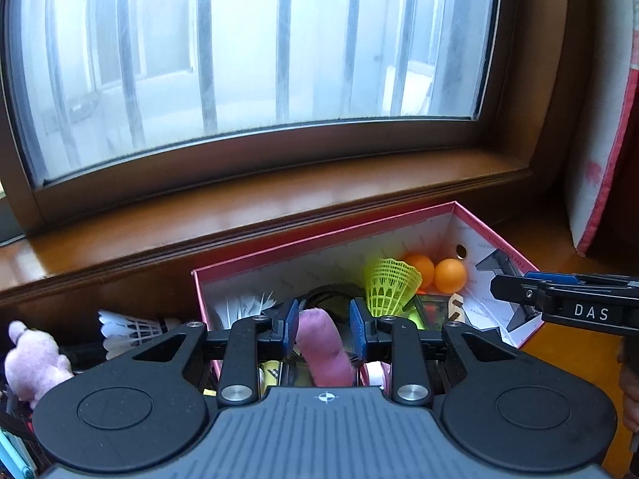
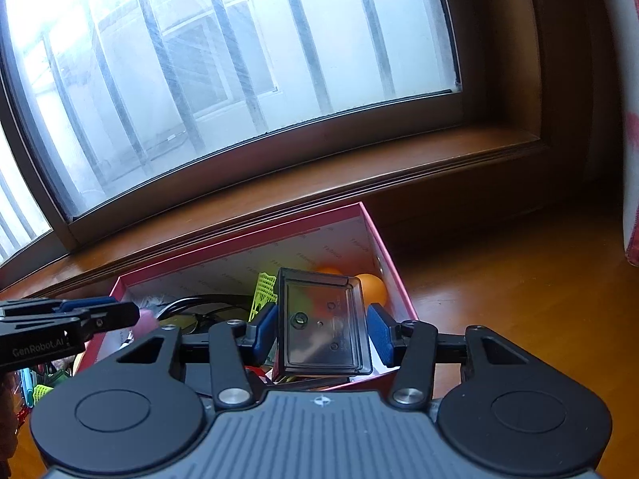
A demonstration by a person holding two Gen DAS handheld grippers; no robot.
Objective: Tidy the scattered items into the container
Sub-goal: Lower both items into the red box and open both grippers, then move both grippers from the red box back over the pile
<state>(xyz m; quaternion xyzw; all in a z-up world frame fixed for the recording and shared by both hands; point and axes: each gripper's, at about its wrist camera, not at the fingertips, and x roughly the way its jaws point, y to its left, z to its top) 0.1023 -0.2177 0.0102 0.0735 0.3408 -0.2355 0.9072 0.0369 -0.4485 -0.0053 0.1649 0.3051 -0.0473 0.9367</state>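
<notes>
A pink-rimmed cardboard box stands by the window sill, holding a yellow-green shuttlecock, two orange balls, a black cable and other items. My left gripper is over the box with a pink plush piece between its blue pads; the pads stand slightly apart from it. My right gripper holds a dark clear plastic case over the box. The left gripper's side shows in the right wrist view, the right one's in the left wrist view.
A white shuttlecock and a pink plush toy lie left of the box. A red-edged white lid leans at the right. The wooden sill and window run behind the box. Colourful small items lie at far left.
</notes>
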